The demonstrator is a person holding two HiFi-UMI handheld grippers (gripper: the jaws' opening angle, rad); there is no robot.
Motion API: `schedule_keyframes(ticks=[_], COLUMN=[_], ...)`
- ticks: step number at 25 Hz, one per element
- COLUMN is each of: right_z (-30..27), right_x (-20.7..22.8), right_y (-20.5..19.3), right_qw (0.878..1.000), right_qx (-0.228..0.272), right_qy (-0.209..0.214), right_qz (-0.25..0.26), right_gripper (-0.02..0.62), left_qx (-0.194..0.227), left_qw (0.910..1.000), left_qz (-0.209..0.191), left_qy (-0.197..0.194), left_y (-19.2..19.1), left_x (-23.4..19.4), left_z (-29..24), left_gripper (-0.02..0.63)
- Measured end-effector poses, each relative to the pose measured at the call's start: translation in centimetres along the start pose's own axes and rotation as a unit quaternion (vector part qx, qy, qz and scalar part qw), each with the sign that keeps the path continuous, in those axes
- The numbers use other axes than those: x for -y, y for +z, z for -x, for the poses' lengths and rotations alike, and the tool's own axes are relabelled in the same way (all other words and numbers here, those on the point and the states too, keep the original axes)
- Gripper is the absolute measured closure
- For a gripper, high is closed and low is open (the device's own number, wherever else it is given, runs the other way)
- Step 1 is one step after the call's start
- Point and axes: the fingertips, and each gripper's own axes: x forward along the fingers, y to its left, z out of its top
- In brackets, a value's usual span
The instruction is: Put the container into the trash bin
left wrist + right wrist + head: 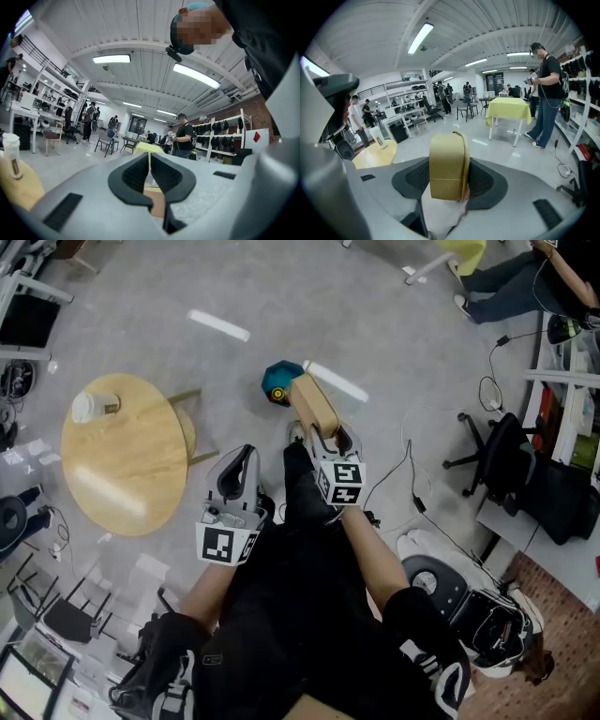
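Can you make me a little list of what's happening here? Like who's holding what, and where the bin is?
right gripper: closed on the brown container
left gripper: empty, jaws together
trash bin: teal, on the floor just past the container
table: round, wooden, off to the left
cup: white, standing near the table's edge
container in bin: not yet

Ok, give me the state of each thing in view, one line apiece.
Brown cardboard container: gripped, carried in the air.
Right gripper: fingers shut on the container.
Left gripper: fingers together, empty.
Teal trash bin: on the grey floor, container not yet inside.
White lidded cup: upright on the round wooden table.
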Motion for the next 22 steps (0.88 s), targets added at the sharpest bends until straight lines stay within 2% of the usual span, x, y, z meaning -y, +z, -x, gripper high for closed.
schedule_keyframes(ticks=[4, 9, 15, 22], right_z=[-7.1, -16.2, -23.6, -27.8], right_x=[2.7, 4.9, 7.7, 9.4], right_y=[-2.1, -6.4, -13.5, -17.9], right_qw=[0.998, 0.992, 0.976, 0.965], right_qx=[-0.056, -0.126, -0.218, -0.263], right_qy=[0.012, 0.021, 0.006, -0.003], right_qz=[0.001, 0.006, 0.018, 0.013], right_gripper=[0.357, 0.357, 0.357, 0.356], left_qx=[-0.026, -0.034, -0.046, -0.06], left_qw=[0.9995, 0.9987, 0.9975, 0.9949], left_qz=[0.01, 0.02, 0.031, 0.045], left_qy=[0.013, 0.034, 0.043, 0.068], left_y=[-2.6, -4.6, -7.1, -9.2], left_x=[-1.4, -3.1, -3.8, -4.9], left_z=[-5.8, -10.6, -12.9, -13.3], left_gripper=[0.584, 0.584, 0.584, 0.584])
